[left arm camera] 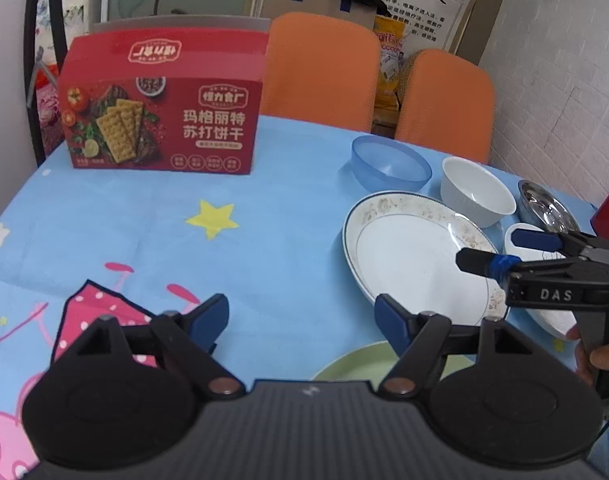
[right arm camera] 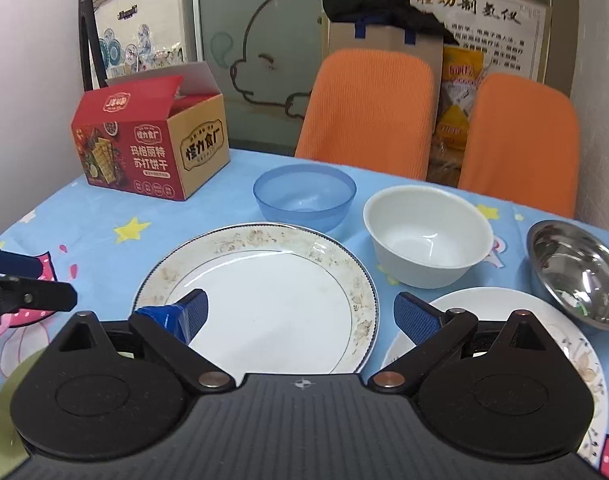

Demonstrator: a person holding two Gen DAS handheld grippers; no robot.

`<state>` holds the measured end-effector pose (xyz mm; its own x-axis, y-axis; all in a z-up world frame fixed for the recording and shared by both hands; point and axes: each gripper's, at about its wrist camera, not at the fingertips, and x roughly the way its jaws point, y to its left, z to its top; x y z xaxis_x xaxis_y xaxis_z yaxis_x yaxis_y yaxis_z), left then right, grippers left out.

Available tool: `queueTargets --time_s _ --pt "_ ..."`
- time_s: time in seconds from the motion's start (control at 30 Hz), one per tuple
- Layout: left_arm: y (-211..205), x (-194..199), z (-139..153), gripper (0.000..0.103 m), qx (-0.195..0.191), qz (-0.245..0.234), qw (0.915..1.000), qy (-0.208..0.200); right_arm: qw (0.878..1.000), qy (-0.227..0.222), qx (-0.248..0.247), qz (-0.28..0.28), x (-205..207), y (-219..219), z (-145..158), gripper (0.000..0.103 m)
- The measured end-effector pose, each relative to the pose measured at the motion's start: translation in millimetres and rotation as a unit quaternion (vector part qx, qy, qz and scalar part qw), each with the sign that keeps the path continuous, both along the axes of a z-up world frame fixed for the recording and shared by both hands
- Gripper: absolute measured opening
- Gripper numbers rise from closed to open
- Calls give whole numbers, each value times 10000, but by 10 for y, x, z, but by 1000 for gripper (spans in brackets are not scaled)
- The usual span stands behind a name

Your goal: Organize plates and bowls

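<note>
- The left gripper (left arm camera: pixel 302 320), black with blue-padded fingers, hangs over the blue cartoon-print tablecloth (left arm camera: pixel 144 220) with its jaws spread wide and nothing between them.
- Just under its right finger lies the rim of a pale green round plate (left arm camera: pixel 352 362), largely hidden by the gripper body.
- The right gripper (right arm camera: pixel 300 314) also stands with its jaws wide apart, holding nothing; its fingers hover above the near edge of the large white plate with a faded floral rim (right arm camera: pixel 260 292).
- In the left wrist view the right gripper comes in from the right over this same large plate.
- Just right of the large plate lies a smaller white plate with a floral pattern (right arm camera: pixel 504 304), partly covered by the gripper.
- A shiny stainless-steel bowl (right arm camera: pixel 576 272) sits tilted at the far right, its edge resting on or just beside the small plate; I cannot tell which.
- Behind the large plate stand a translucent blue plastic bowl (right arm camera: pixel 304 198) and, to its right, a white ceramic bowl (right arm camera: pixel 426 236), both upright and near each other.
- Further left stands a red cracker box (right arm camera: pixel 148 144) with its flap open.
- Beyond the table are two orange chair backs (right arm camera: pixel 368 108).
</note>
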<state>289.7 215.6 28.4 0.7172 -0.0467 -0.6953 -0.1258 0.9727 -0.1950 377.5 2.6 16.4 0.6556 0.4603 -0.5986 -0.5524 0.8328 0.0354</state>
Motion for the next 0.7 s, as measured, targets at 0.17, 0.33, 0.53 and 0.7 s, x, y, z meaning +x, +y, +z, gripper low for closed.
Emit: queueTargets --time_s 0.17,0.33,0.53,0.7 --pt "109 226 -84 73 -22 112 9999 90 9992 388 -60 90 310 146 -183 87" --pt "168 305 -114 73 -39 82 9999 59 9976 596 -362 -42 362 270 -333 89" --pt "124 450 -133 73 -106 -8 9999 106 9975 700 48 50 338 365 -280 87" --pt "18 646 -209 73 -376 -249 9987 244 9985 544 -8 -64 159 283 -242 87"
